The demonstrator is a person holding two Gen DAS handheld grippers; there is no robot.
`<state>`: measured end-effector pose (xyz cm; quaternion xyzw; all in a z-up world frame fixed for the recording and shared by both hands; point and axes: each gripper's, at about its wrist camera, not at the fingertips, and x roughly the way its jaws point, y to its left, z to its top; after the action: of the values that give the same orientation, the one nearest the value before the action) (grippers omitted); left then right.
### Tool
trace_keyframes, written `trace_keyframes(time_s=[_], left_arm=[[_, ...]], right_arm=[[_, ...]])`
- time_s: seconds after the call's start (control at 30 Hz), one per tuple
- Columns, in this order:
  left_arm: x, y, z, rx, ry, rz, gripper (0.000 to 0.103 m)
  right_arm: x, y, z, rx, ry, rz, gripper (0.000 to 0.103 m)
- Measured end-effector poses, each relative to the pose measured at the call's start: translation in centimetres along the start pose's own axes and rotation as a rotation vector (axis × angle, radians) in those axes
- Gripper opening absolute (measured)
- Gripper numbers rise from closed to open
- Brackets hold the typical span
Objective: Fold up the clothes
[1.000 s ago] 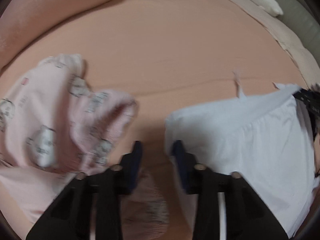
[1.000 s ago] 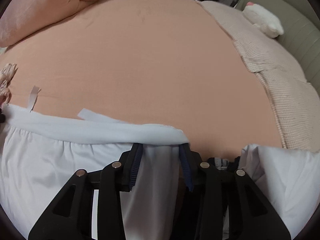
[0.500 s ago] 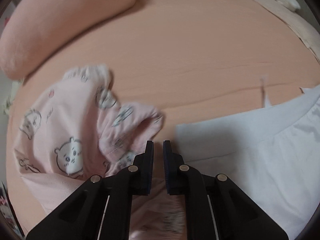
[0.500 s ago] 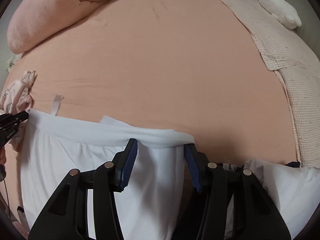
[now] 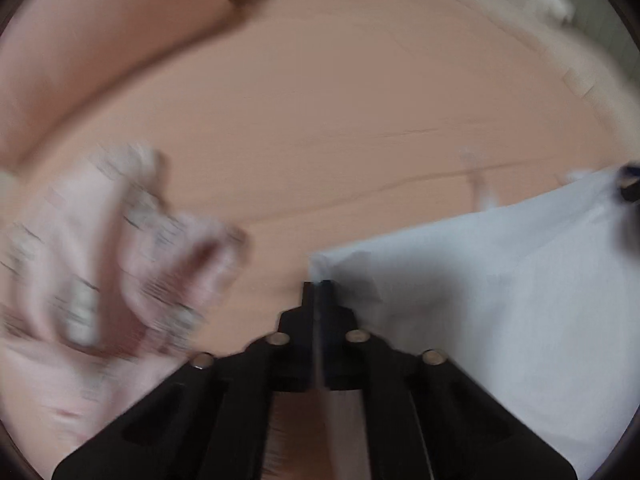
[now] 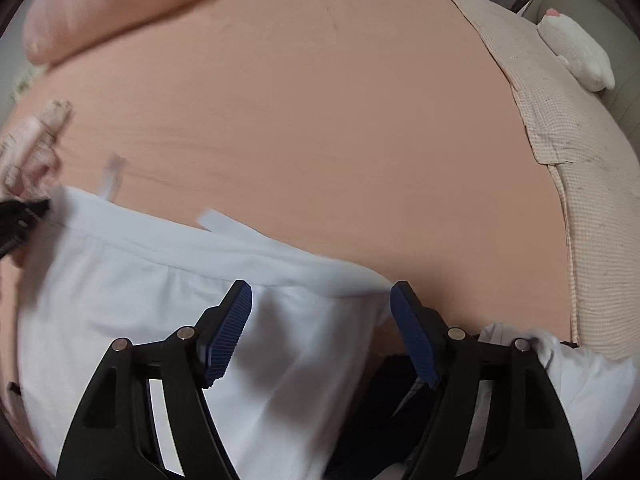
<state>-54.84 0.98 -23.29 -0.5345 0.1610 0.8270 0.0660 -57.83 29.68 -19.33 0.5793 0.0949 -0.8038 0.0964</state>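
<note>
A white garment (image 6: 160, 300) lies flat on the peach bed sheet (image 6: 320, 120), waistband toward the far side. In the blurred left wrist view my left gripper (image 5: 318, 284) is shut at the near left corner of this white garment (image 5: 500, 300), and the cloth's corner sticks up at its tips. The right wrist view shows that left gripper (image 6: 24, 216) at the waistband's left end. My right gripper (image 6: 321, 292) hangs over the waistband's right end. Its jaws are opening, with cloth lying between the blue pads (image 6: 228, 332) but not pressed by them.
A crumpled pink printed garment (image 5: 120, 260) lies left of the white one. A pink pillow (image 6: 112, 8) sits at the far left, a checked blanket (image 6: 592, 220) and a white plush toy (image 6: 576, 56) at the right. Dark cloth (image 6: 384, 400) and more white cloth (image 6: 592, 392) lie near my right gripper.
My left gripper closed and shifted right from the pink garment to the white garment's corner. My right gripper's jaws spread apart over the waistband.
</note>
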Motion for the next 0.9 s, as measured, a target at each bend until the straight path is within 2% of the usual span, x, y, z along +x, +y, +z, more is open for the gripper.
trace_keyframes(time_s=[0.03,0.07,0.13,0.17,0.2,0.23,0.27,0.33,0.4,0.47,0.53,0.6,0.63,0.7,0.73,0.77,0.9], left_arm=[[0.6,0.5,0.1,-0.013,0.025,0.004,0.0],[0.7,1.2,0.2,-0.046,0.035,-0.029,0.0],[0.6,3.1,0.3,-0.147,0.04,-0.16,0.001],[0.6,4.1,0.3,-0.205,0.051,-0.241,0.008],[0.6,4.8,0.3,-0.244,0.054,-0.292,0.018],[0.5,5.2,0.4,-0.258,0.042,-0.306,0.049],[0.4,5.6,0.5,-0.266,0.026,-0.311,0.06],[-0.2,6.5,-0.2,-0.294,-0.007,-0.336,0.06],[-1.8,7.4,-2.9,-0.355,-0.054,-0.386,0.06],[-2.2,8.2,-3.7,-0.393,-0.073,-0.464,0.06],[-1.7,6.6,-5.2,-0.32,-0.033,-0.432,0.06],[-1.1,4.6,-6.8,-0.224,0.011,-0.377,0.028],[-0.8,3.7,-7.1,-0.175,0.026,-0.349,0.007],[-1.3,2.9,-7.5,-0.125,-0.006,-0.286,0.007],[-1.6,3.1,-7.6,-0.13,-0.029,-0.26,0.007],[-1.9,3.7,-7.6,-0.153,-0.048,-0.244,0.006],[-2.5,7.0,-7.5,-0.247,-0.081,-0.238,0.006]], right_arm=[[0.7,-0.1,0.0,0.006,0.018,0.001,0.07],[1.4,-0.1,0.0,-0.003,0.036,-0.009,0.068],[2.3,0.2,0.0,-0.048,0.056,-0.031,0.066],[2.5,0.1,0.1,-0.054,0.053,-0.025,0.066],[2.6,-0.1,0.3,-0.046,0.052,-0.013,0.066],[2.6,-0.5,0.4,-0.028,0.054,0.0,0.067],[2.7,-0.8,0.6,-0.016,0.055,0.006,0.067],[2.7,-1.2,0.8,-0.003,0.056,0.01,0.067],[3.0,-1.1,0.8,-0.024,0.057,-0.007,0.067],[3.2,-1.2,0.8,-0.028,0.053,-0.012,0.067],[3.3,-1.5,0.8,-0.024,0.049,-0.008,0.067],[3.4,-1.7,0.9,-0.026,0.044,-0.004,0.067],[3.4,-1.7,0.9,-0.027,0.042,-0.002,0.063],[3.5,-1.9,0.9,-0.03,0.036,0.006,0.045],[3.3,-1.9,0.8,-0.033,0.028,0.011,0.027],[3.1,-1.9,0.8,-0.038,0.017,0.012,0.015],[1.8,-2.4,1.2,-0.004,-0.062,0.089,0.01]])
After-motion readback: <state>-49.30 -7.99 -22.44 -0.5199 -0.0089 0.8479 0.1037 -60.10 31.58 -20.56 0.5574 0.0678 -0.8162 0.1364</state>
